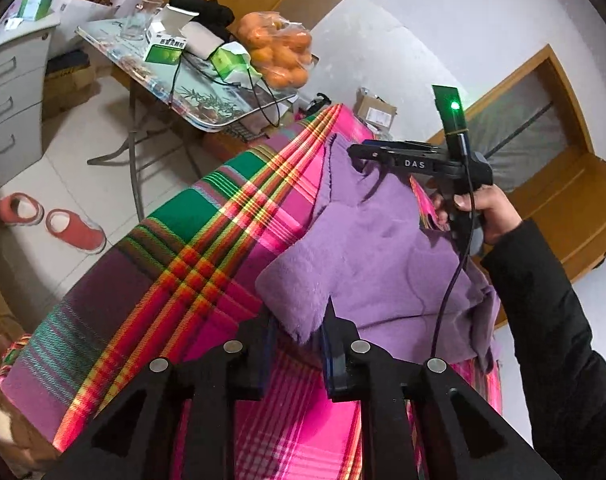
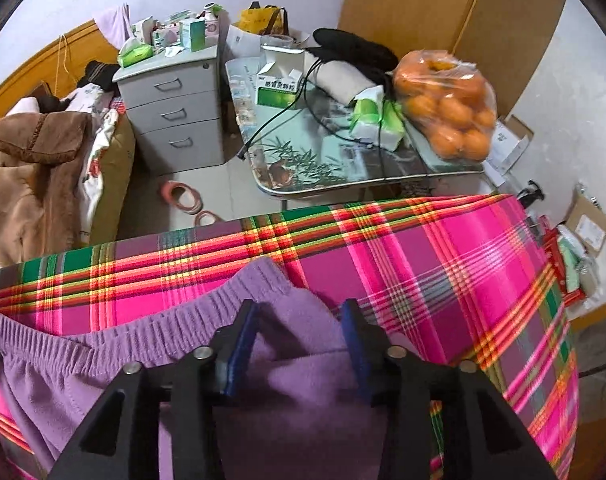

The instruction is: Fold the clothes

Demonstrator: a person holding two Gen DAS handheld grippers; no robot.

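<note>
currently both tools gape: left tool [image 1: 299, 328] straddles the purple fleece garment [image 1: 383, 248] hem, right tool [image 2: 299, 320] hovers by its waistband [image 2: 151, 320] on plaid worktop [image 2: 443, 264], positioned to pinch.

A: What do you make of the purple garment [image 1: 383, 248]?
B: You've got soft, fuzzy fleece there, matt, with a ribbed elastic waistband [image 2: 115, 332].
A: And the plaid sheet [image 2: 443, 264] under it?
B: Smooth woven cloth, slight sheen.
A: Your left gripper [image 1: 299, 320]?
B: Matt black plastic, round shiny metal studs.
A: The bench [image 2: 343, 176] behind?
B: Glossy top; the oranges [image 2: 447, 108] sit in thin shiny plastic.
</note>
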